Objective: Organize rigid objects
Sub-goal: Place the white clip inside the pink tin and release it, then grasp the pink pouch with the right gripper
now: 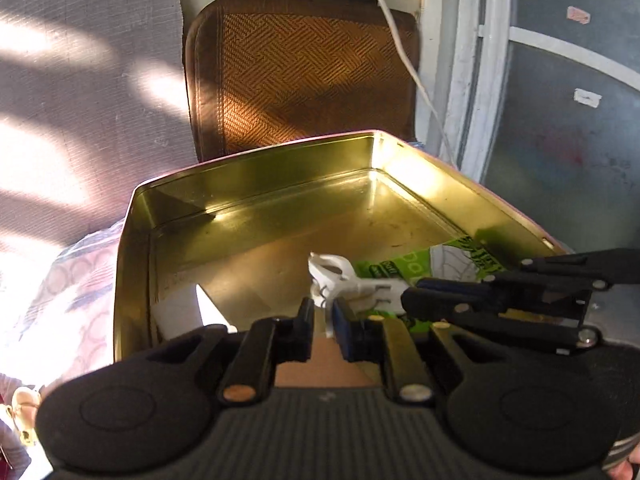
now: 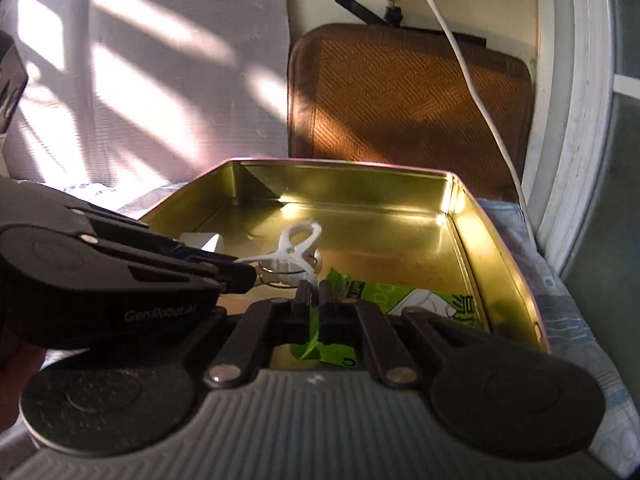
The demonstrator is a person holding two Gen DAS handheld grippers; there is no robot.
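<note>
Gold-toned metal tin (image 1: pixel 260 176) (image 2: pixel 360 184), rectangular, lidless, shallow-walled, interior polished and sunlit at the far corners; resting on pale patterned cloth (image 1: pixel 80 280) (image 2: pixel 560 308) that shows on its left and right. Inside, near the middle of the floor: white plastic clip (image 1: pixel 330 270) (image 2: pixel 298 246), spring type, ringed end pointing far, handle end pointing near and left. Inside, near-right corner: green-and-white printed packet (image 1: pixel 384 268) (image 2: pixel 376 292), flat, partly crumpled, touching or just beside the clip; exact contact not discernible. Inside, against the near-left wall: small white block (image 1: pixel 178 300) (image 2: pixel 198 240), apart from the clip. Left claw (image 1: pixel 323 312) (image 2: pixel 240 276), black, entering over the near-left rim, clamped tight on one white handle leg of the clip; sliver of white plastic visible between the pads in the left wrist view, pinched tip meeting the leg in the right wrist view. Right claw (image 2: pixel 315 292) (image 1: pixel 410 298), black, entering over the near-right rim, squeezed together on a fold of the green packet, green film showing in the narrow gap and below the fingers. Both claws close together, tips near one another above the near half of the tin. Beyond the far wall: brown woven mat (image 1: pixel 304 72) (image 2: pixel 408 100), upright, herringbone texture, darker stitched border. White cable (image 1: pixel 400 40) (image 2: pixel 468 68) hanging across the right part of the mat. Grey fabric (image 1: pixel 80 80) (image 2: pixel 160 80) at far left, streaked with sunlight. White painted frame (image 1: pixel 472 80) at far right.
</note>
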